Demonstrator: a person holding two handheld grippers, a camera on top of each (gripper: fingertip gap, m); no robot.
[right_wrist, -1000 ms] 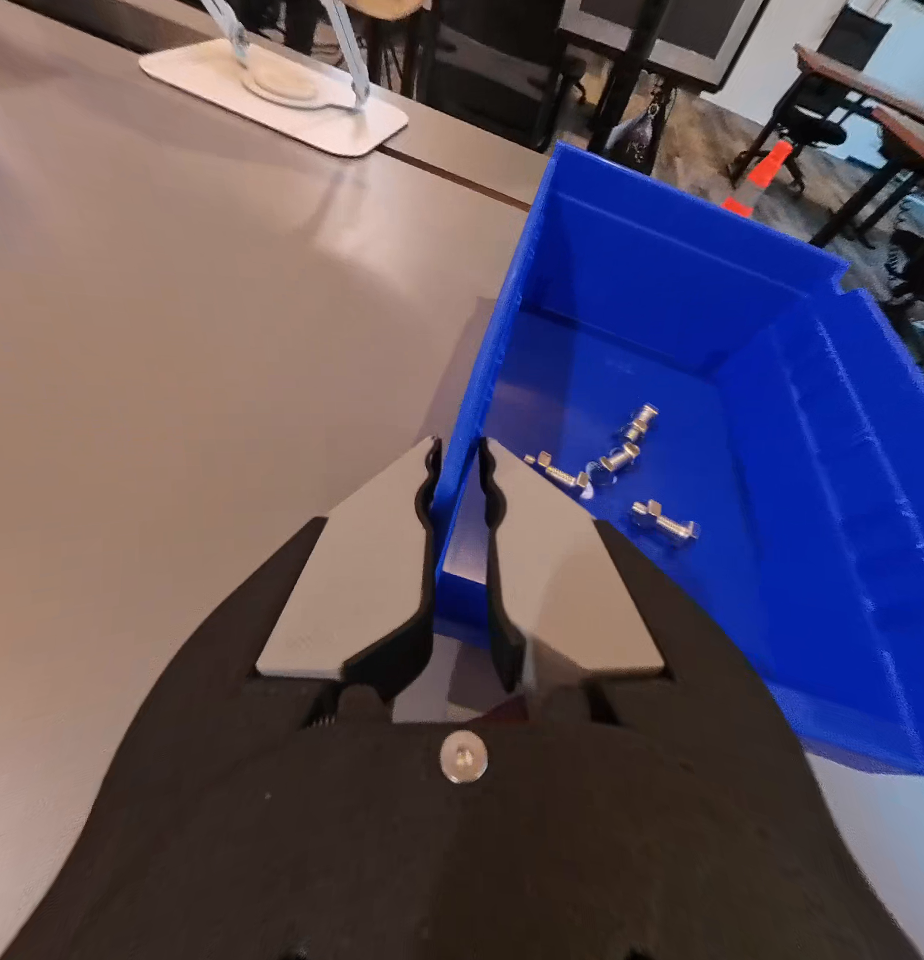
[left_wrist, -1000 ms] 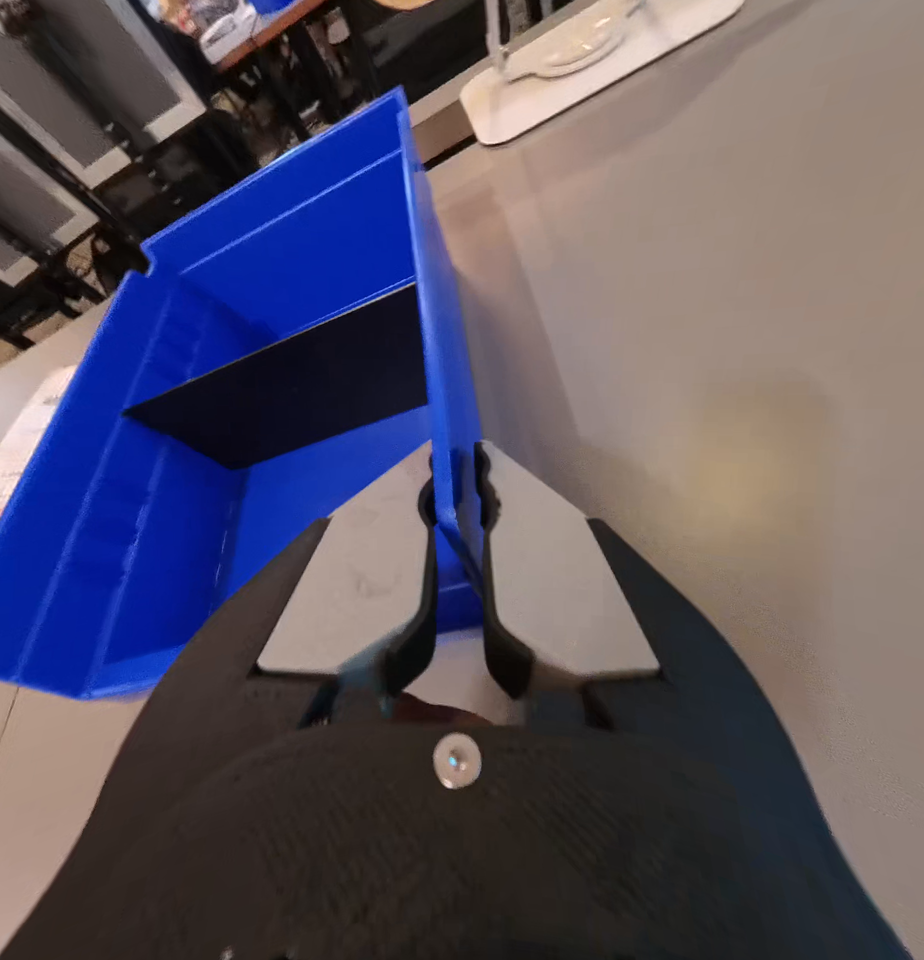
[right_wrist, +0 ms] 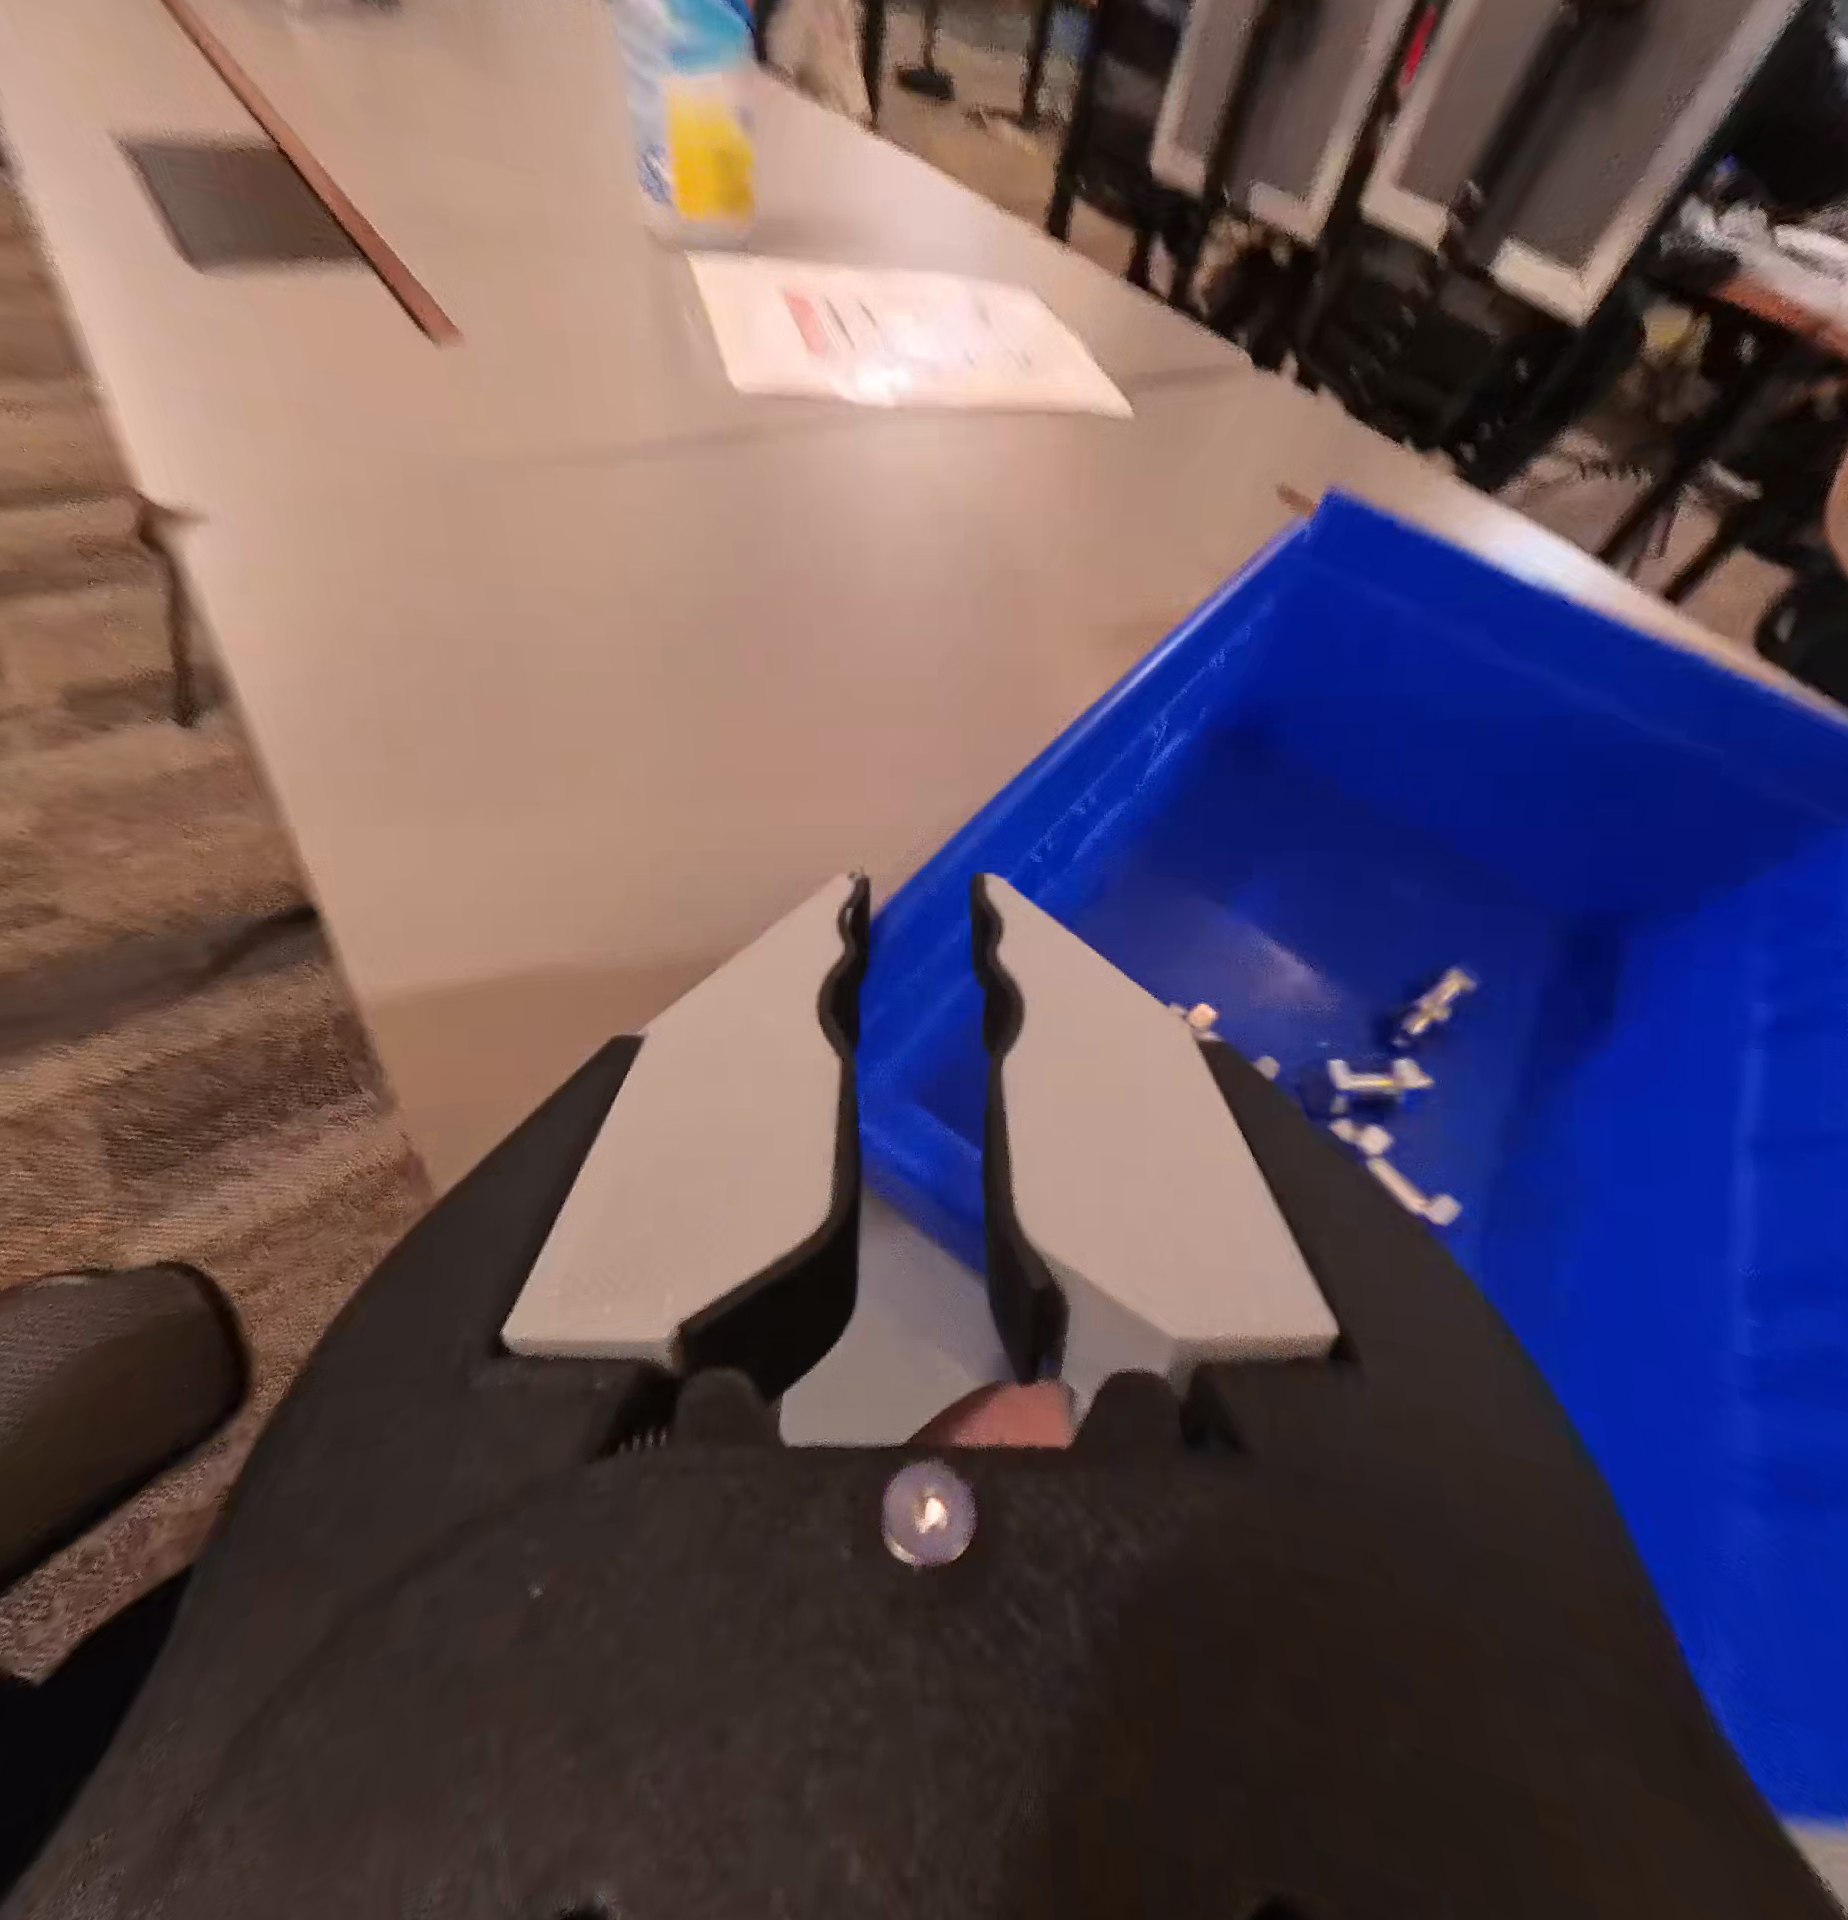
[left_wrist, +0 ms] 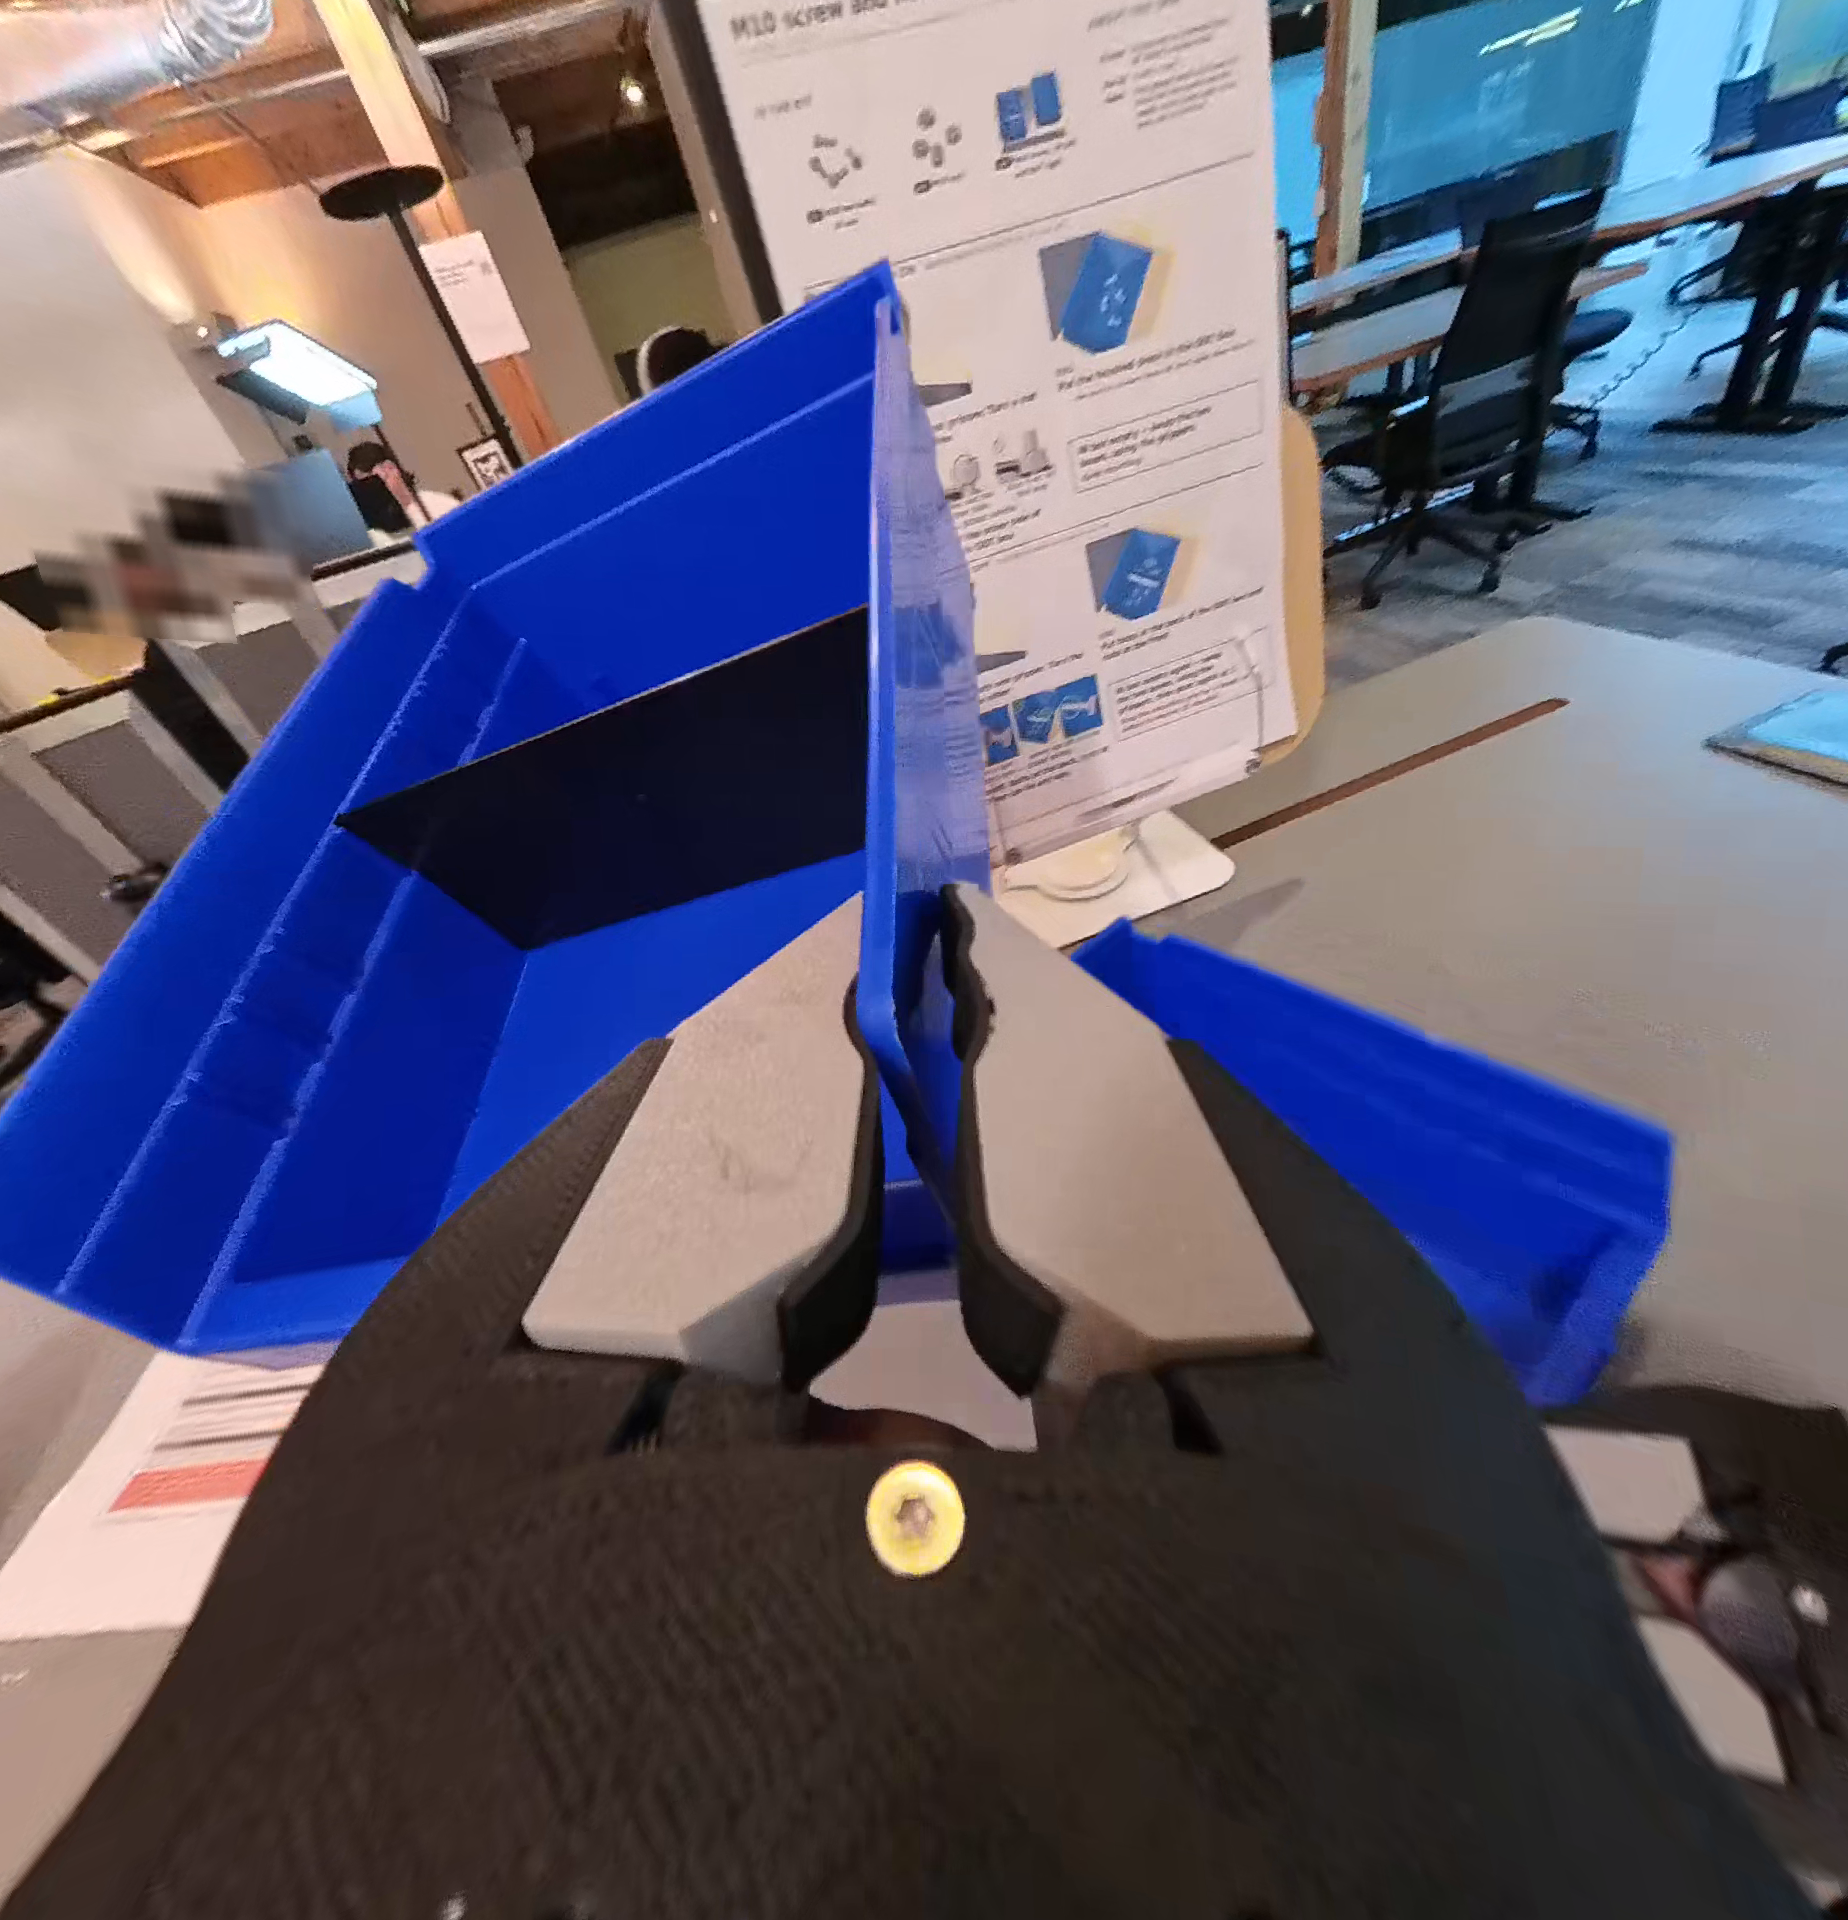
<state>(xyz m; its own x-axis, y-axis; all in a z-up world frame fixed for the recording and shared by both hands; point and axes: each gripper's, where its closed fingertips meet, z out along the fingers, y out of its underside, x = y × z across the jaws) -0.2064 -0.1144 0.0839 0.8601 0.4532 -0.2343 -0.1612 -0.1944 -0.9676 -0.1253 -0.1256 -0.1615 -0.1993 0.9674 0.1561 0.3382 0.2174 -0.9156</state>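
Left claw clamping the side wall of an empty blue bin, tilting above the desk. Right claw gaping astride the rim of another blue bin holding bolts.

Grey table; office chairs; patterned carpet; timber ceiling.
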